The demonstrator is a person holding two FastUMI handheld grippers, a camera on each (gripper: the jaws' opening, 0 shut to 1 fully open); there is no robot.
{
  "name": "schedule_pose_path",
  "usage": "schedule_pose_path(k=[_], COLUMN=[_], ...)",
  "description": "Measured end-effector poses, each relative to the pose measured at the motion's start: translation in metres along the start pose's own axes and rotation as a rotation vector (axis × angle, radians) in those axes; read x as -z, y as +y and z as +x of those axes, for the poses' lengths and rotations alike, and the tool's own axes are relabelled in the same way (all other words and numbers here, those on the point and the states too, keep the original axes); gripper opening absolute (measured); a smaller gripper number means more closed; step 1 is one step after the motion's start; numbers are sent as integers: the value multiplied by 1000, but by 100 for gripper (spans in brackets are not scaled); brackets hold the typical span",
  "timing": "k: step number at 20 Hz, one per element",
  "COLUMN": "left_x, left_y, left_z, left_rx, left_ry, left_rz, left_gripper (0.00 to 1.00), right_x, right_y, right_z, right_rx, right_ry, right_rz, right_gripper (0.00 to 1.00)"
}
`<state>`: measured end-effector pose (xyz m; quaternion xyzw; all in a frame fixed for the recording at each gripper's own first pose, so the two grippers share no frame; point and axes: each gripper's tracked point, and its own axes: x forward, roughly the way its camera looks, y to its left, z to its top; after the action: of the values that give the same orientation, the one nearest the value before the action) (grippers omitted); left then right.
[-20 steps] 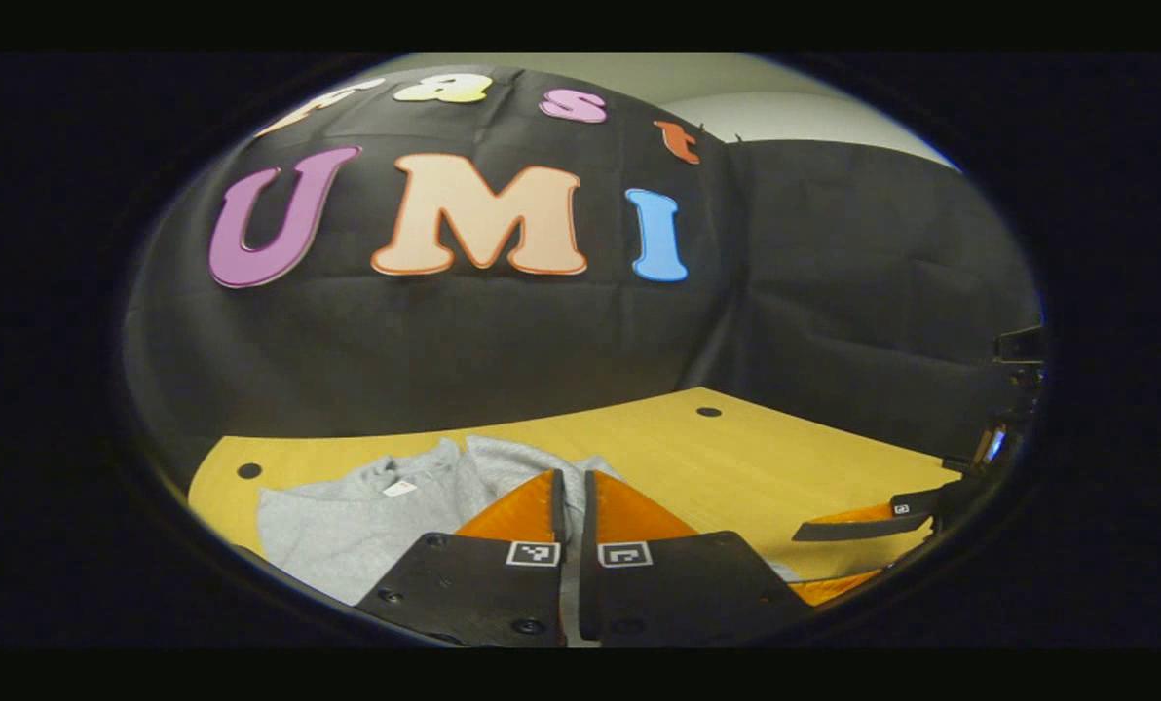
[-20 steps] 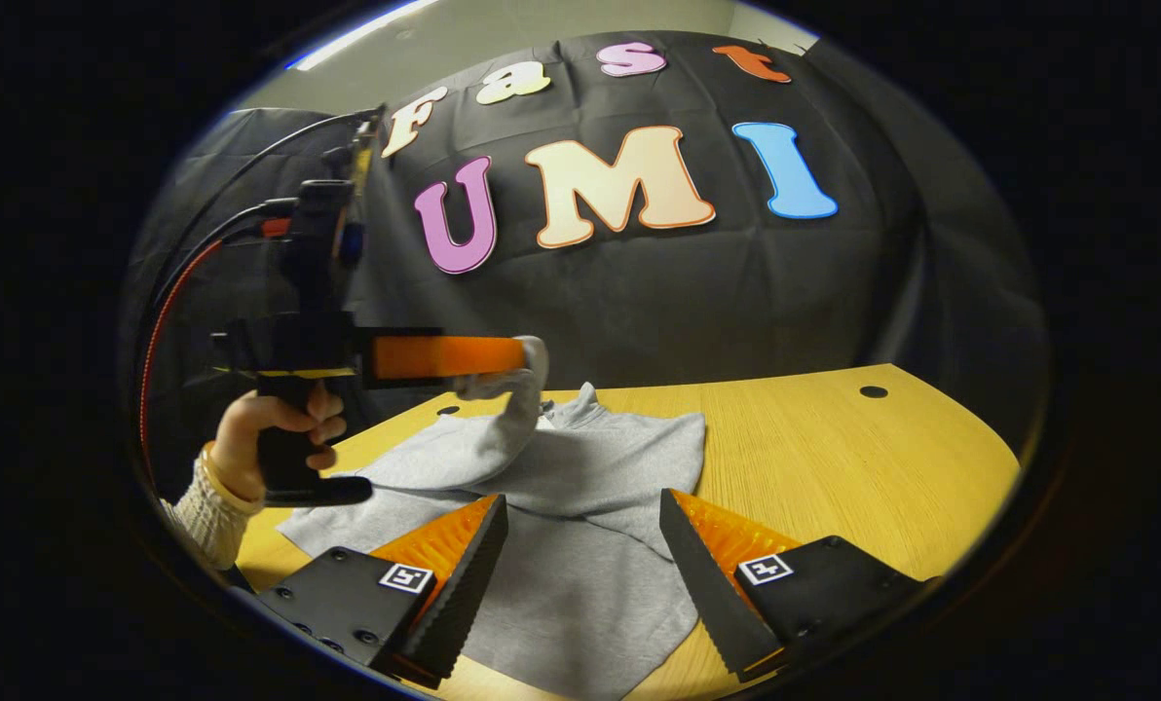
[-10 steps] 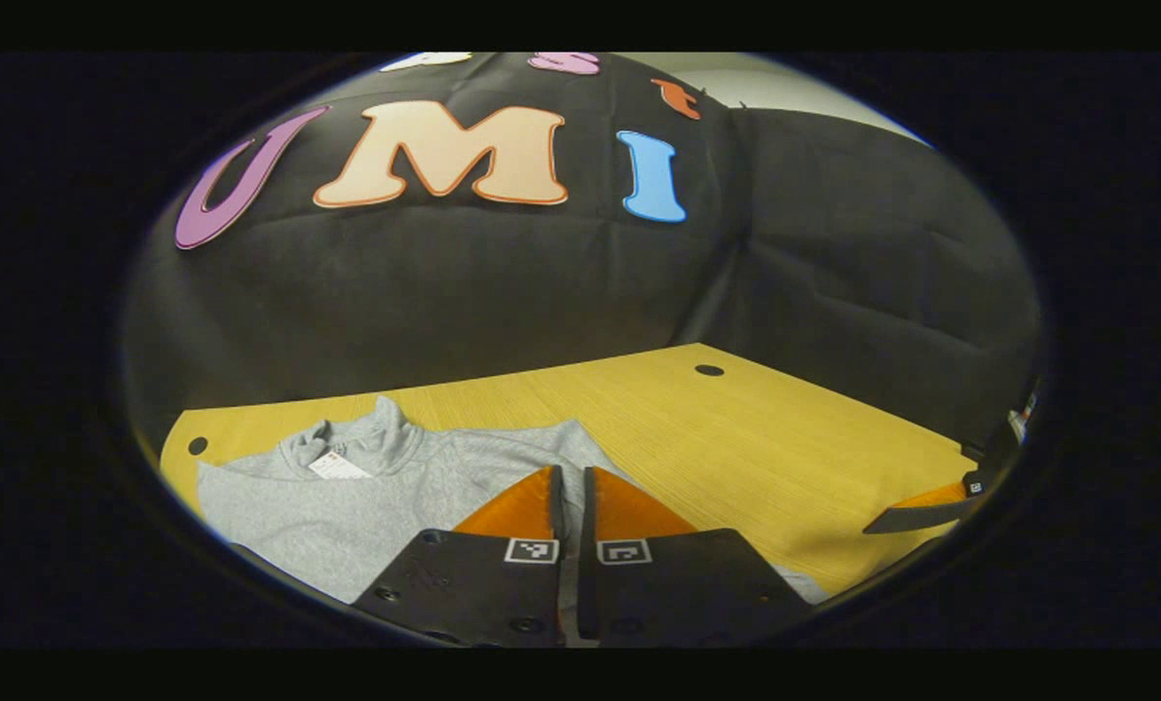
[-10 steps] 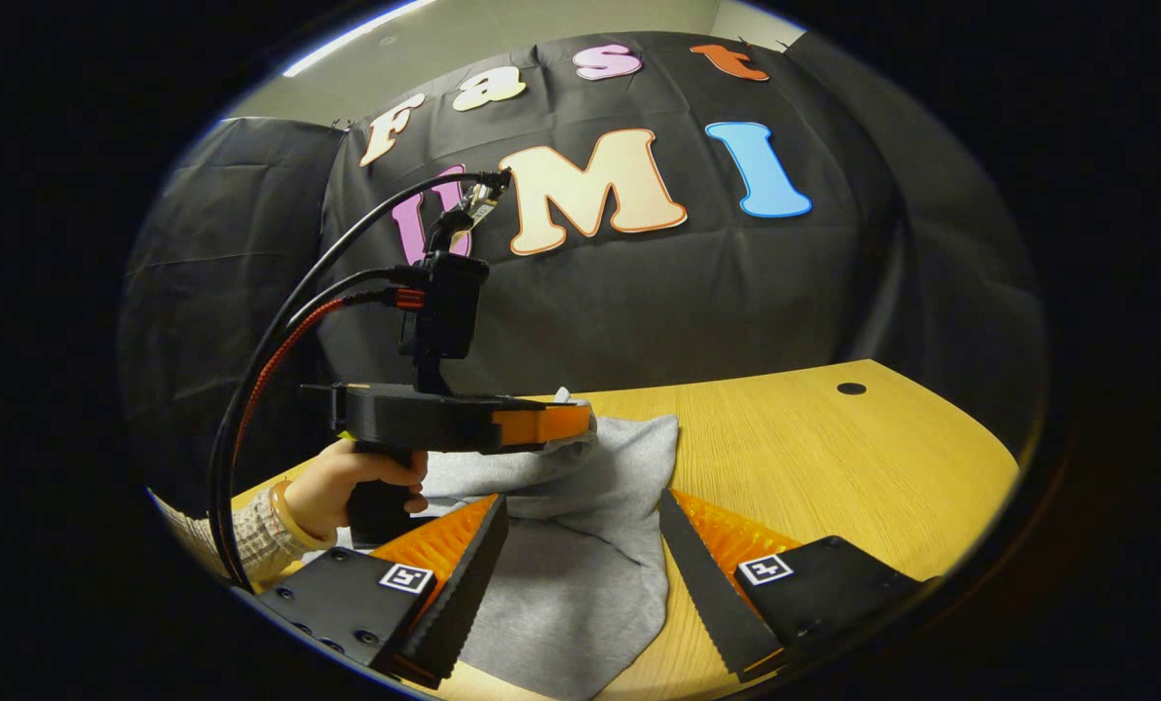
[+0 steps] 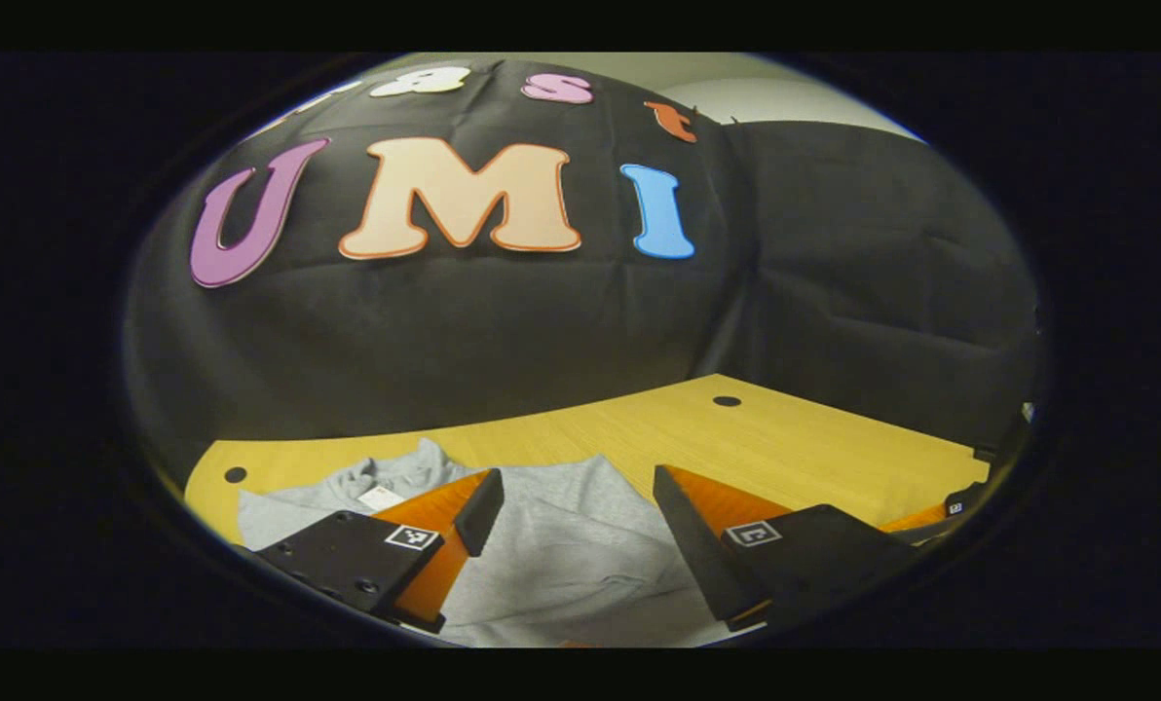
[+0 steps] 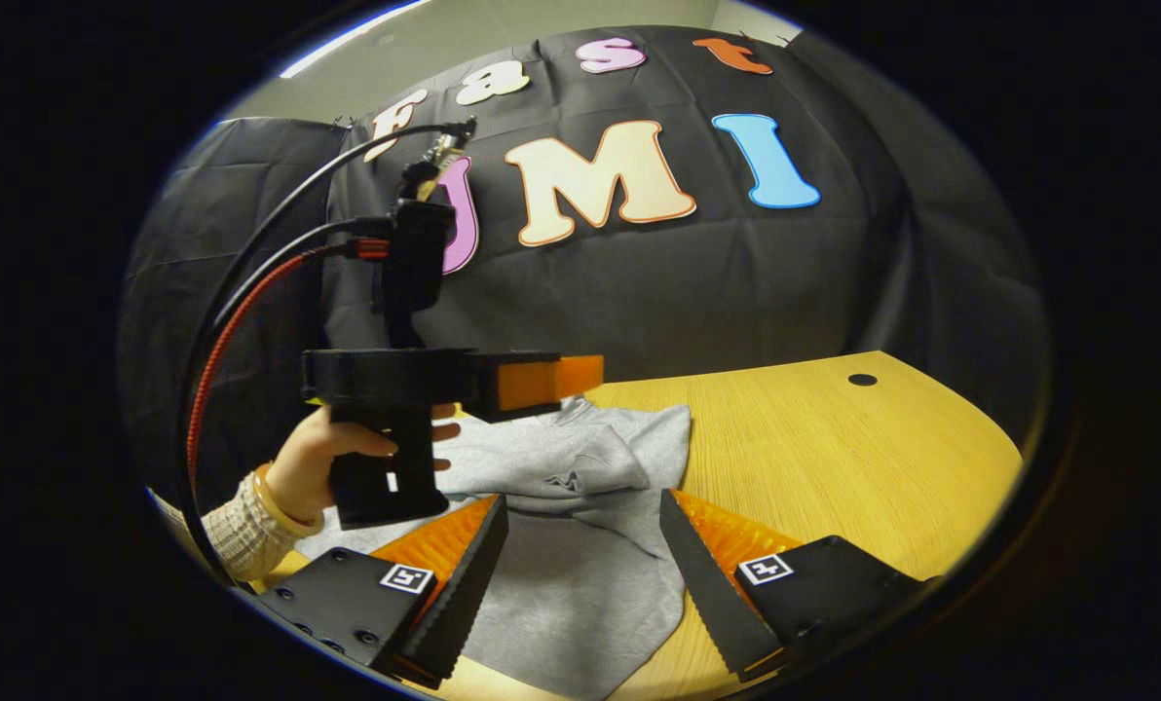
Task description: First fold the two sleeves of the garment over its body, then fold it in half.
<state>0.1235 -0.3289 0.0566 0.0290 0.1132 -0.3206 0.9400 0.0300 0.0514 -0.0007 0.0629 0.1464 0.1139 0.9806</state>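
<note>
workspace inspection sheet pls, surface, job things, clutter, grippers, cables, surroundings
surface: yellow wooden table with round holes near its edges
job's things: grey sweatshirt lying on the table, one sleeve folded across its body; collar and white neck tag at the far end
clutter: nothing seen
grippers: left gripper open above the sweatshirt, holding nothing, carried by a hand in a knit sleeve; right gripper open, the cloth lying between its fingers, not pinched
cables: black and red cables arching from the top of the left gripper, clear of the table
surroundings: black cloth booth wall behind the table, pale room wall above it
</note>
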Motion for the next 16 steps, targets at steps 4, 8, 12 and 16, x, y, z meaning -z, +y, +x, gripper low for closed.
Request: schedule_pose_path(k=[4, 8, 12, 16], left_x=[-6, 16, 46, 77], left_y=[44, 83, 120, 140], left_z=[-60, -122, -183, -230], left_rx=[-75, -153, -247, -311], left_ry=[-18, 6, 40, 81], left_rz=[8, 20, 1, -19], left_gripper=[90, 90, 90, 93], right_x=[-5, 4, 27, 49], right_y=[5, 11, 22, 31], right_z=[-11, -22, -31, -37], right_rx=[9, 21, 22, 17], right_ry=[-8, 11, 62, 114], right_rz=[-26, -26, -50, -51], right_gripper=[97, 97, 97, 97])
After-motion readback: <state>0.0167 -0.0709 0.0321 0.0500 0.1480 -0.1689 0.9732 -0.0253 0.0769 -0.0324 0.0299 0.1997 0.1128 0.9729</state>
